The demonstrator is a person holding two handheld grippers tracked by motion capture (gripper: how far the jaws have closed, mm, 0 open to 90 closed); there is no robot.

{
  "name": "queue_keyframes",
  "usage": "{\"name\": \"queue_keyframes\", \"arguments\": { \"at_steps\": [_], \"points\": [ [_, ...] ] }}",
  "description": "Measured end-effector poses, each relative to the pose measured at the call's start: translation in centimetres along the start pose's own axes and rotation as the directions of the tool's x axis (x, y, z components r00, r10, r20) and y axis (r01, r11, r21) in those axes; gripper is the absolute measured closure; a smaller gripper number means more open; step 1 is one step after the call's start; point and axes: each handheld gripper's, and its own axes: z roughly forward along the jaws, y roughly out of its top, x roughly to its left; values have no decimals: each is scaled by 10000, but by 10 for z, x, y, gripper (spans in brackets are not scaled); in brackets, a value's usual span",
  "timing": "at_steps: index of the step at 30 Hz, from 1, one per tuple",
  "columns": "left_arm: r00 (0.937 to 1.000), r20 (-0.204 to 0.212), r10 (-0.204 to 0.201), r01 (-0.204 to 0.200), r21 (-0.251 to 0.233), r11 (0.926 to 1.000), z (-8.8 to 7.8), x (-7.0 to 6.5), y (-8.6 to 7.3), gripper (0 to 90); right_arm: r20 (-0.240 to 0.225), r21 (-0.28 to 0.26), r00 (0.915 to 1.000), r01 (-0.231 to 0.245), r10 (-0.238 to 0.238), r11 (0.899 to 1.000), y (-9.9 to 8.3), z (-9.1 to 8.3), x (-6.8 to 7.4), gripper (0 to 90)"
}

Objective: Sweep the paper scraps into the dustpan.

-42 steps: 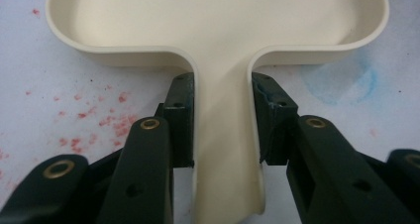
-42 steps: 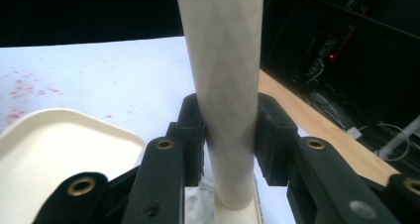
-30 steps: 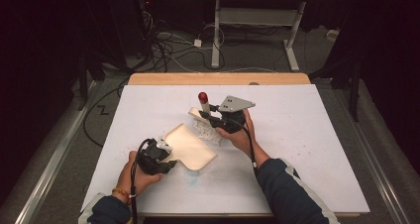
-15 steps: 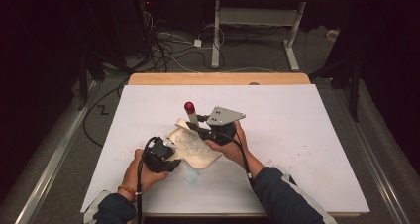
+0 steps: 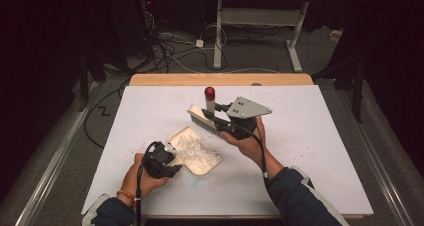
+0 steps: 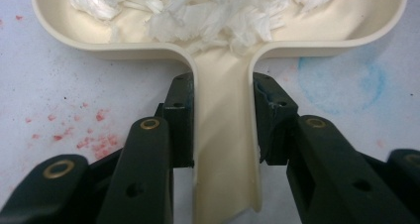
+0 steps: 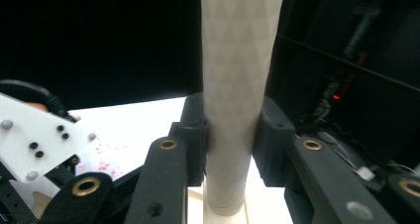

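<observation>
At lower left of the high view, the left tool (image 5: 167, 162) clamped the dustpan's (image 5: 197, 156) handle — paper scraps (image 5: 192, 148) inside, pan flat on the bench (image 5: 310, 151). Right of centre, the right tool (image 5: 217, 120) gripped a brush (image 5: 202, 117) by its handle — raised above the bench.

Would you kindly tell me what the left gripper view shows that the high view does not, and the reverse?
Left gripper view: close up, the left gripper with its jaws pressed on both sides of the dustpan handle. High view: the right gripper holding a red-tipped brush above the table. Shared: the cream dustpan holding white scraps.
</observation>
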Motion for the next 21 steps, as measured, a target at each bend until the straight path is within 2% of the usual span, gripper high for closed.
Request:
{"name": "queue_keyframes", "arguments": {
  "at_steps": [4, 8, 14, 17, 19, 21],
  "points": [
    [10000, 20, 67, -67, 11, 10000, -1, -1, -3, 635, 281, 447, 9995, -187, 174, 9988, -3, -26, -6, 707],
    [9999, 26, 118, -118, 43, 9999, -2, -2, -6, 635, 474, 1136, 9984, -370, 318, 9928, -17, -53, -9, 707],
    [9999, -9, 109, -109, 90, 9999, -1, -4, -7, 635, 608, 1715, 9971, -561, 462, 9836, -35, -84, -5, 707],
    [9999, -6, 114, -114, 111, 9999, -1, -4, -7, 635, 594, 1993, 9970, -598, 489, 9781, -42, -90, 3, 707],
    [9999, -33, 150, -149, 150, 9998, -1, -4, -6, 634, 706, 2171, 9964, -608, 464, 9743, -48, -88, 10, 707],
    [9999, -42, 156, -155, 136, 9998, -1, -5, -6, 634, 544, 2085, 9969, -677, 576, 9757, -52, -82, 16, 707]
  ]
}}
